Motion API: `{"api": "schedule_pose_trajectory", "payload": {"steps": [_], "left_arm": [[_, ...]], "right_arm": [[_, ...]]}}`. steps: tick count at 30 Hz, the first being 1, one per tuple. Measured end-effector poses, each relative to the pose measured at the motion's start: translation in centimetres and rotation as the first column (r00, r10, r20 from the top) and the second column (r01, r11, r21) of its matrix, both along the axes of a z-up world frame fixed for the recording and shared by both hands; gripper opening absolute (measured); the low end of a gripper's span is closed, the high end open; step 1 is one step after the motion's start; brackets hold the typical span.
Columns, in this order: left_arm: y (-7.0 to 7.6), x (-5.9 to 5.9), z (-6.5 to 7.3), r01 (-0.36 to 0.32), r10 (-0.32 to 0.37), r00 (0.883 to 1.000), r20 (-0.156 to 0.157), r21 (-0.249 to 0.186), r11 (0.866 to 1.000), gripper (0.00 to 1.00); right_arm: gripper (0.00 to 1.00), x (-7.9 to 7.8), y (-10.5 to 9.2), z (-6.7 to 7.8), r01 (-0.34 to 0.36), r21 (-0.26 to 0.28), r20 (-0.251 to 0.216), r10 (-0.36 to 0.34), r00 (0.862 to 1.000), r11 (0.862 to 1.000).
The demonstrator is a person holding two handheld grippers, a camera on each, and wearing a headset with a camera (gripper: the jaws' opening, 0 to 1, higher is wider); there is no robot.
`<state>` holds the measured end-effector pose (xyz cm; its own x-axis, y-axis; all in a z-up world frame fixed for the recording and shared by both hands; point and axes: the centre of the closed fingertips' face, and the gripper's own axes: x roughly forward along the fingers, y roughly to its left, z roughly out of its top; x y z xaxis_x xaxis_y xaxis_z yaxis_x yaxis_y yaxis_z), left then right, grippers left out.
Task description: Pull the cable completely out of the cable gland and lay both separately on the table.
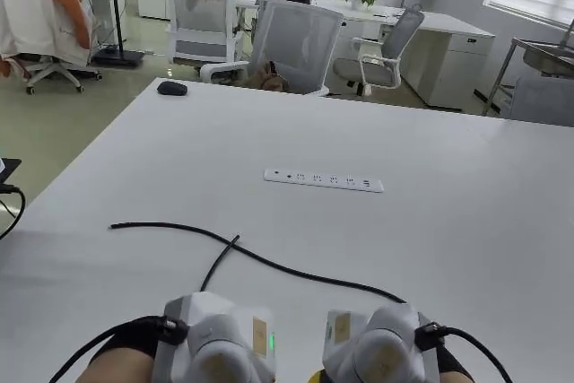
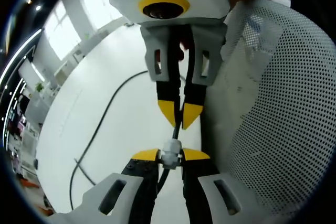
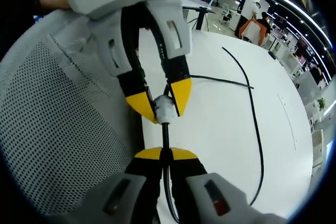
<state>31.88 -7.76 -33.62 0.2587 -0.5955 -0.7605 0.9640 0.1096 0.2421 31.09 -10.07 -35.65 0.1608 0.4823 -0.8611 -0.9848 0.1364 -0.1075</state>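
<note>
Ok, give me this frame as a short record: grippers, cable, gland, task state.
left hand-held gripper: shut on the cable gland
right hand-held gripper: shut on the cable, close to the cable gland
cable: black, runs through the cable gland, rest trails over the table
task state: cable not yet pulled out
also on table: power strip, mouse

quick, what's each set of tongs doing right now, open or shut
left tongs: closed on the white cable gland.
right tongs: closed on the black cable, close to the gland.
</note>
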Motion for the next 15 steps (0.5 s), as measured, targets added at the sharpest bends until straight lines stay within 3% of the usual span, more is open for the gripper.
{"api": "schedule_pose_trajectory", "payload": {"steps": [5, 8, 11, 15], "left_arm": [[0.4, 0.3, -0.1, -0.015, 0.015, 1.000, 0.005, 0.008, 1.000, 0.17], [0.4, 0.4, -0.1, -0.024, 0.024, 1.000, 0.003, 0.009, 1.000, 0.17], [0.5, 0.4, -0.1, -0.027, 0.027, 1.000, 0.001, 0.008, 1.000, 0.17], [0.2, 0.3, -0.1, -0.016, 0.016, 1.000, -0.001, 0.000, 1.000, 0.17]], "right_arm": [[0.03, 0.6, -2.6, -1.5, 0.028, -0.143, 0.029, -0.024, 0.999, 0.989], [0.03, 1.3, -4.5, -2.1, 0.071, -0.227, 0.049, -0.061, 0.997, 0.971], [0.03, 1.7, -6.3, -2.7, 0.090, -0.316, 0.068, -0.073, 0.995, 0.944], [0.04, 1.8, -6.4, -2.6, 0.080, -0.322, 0.072, -0.060, 0.996, 0.943]]}}
